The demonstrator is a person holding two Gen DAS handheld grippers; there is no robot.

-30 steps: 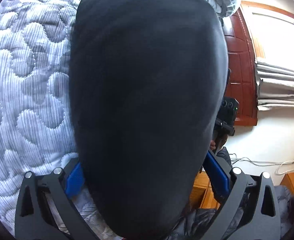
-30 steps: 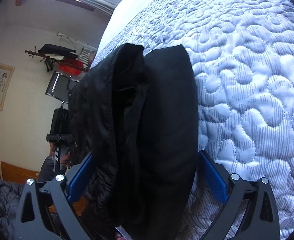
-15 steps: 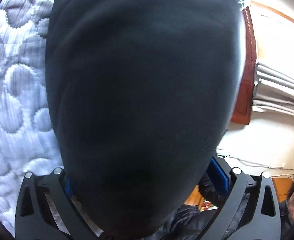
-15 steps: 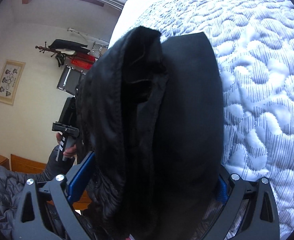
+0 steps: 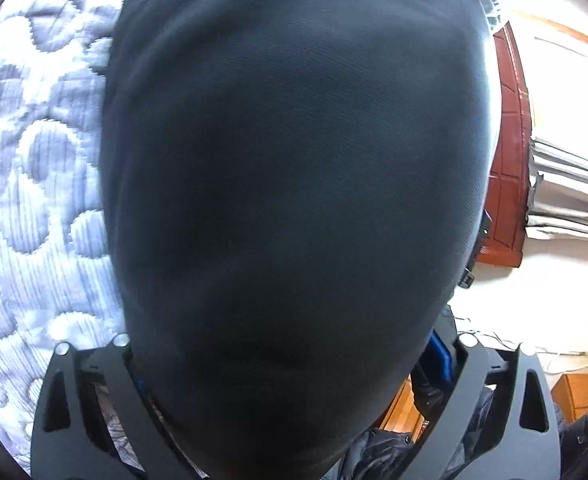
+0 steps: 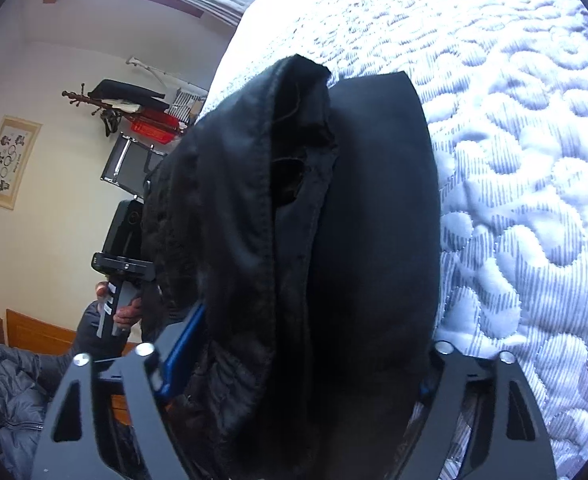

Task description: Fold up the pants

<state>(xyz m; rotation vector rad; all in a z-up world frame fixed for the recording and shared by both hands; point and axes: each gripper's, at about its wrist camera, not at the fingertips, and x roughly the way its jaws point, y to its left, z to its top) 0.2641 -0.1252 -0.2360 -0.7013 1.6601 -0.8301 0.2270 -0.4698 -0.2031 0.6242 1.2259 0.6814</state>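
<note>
Black pants [image 5: 294, 200], folded into a thick bundle, lie on a quilted white bed [image 5: 33, 200] and fill most of the left wrist view. My left gripper [image 5: 285, 364] straddles one end of the bundle. Its jaws are closing, still wide, and one blue pad [image 5: 440, 356] shows beside the cloth. In the right wrist view the pants [image 6: 334, 240] show their layered, fleece-lined edge on the bed [image 6: 534, 200]. My right gripper [image 6: 302, 368] is closing on this end, and its blue pad [image 6: 181, 352] lies against the fabric. A hand [image 6: 125, 316] holds the other gripper beyond the bundle.
A reddish wooden door [image 5: 506, 160] and pale curtains [image 5: 566, 184] stand past the bed's edge. A coat rack [image 6: 125, 100], a red crate [image 6: 153, 128] and a framed picture [image 6: 9, 160] line the far wall. The person's padded sleeve [image 6: 5, 400] is at lower left.
Both grippers have slid further over the pants, so the bundle now fills more of each view. The right gripper's jaws have narrowed onto the cloth, and the left pads are mostly covered.
</note>
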